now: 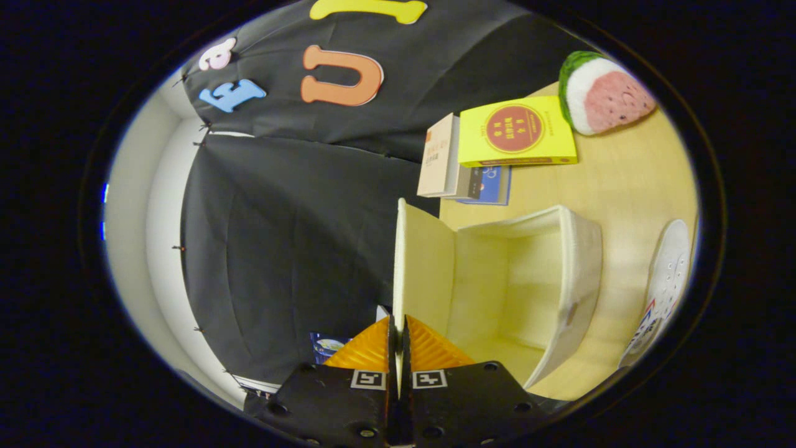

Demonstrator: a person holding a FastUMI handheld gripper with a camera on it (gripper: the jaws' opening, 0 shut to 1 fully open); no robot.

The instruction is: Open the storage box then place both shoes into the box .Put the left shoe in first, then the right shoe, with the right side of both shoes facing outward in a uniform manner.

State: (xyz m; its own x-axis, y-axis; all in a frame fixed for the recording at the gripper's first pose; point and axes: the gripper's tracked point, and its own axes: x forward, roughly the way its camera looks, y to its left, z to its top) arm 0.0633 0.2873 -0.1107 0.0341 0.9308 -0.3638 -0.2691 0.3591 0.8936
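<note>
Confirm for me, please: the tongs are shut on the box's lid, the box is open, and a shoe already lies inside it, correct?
Not quite: in the gripper view the box is empty; the shoe lies on the table beside it. The tongs are shut on the lid, and the box is open.

The white lace-up sneaker (666, 283) at the right of the frame is cut off along its outer side and lower end, so its whole shape cannot be made out. The near edge of the cream fabric lid flap (401, 267) is covered where the gripper (398, 342) pinches it with fingers closed. A blue book (494, 185) under the yellow hardcover book (519, 132) is mostly hidden.
</note>
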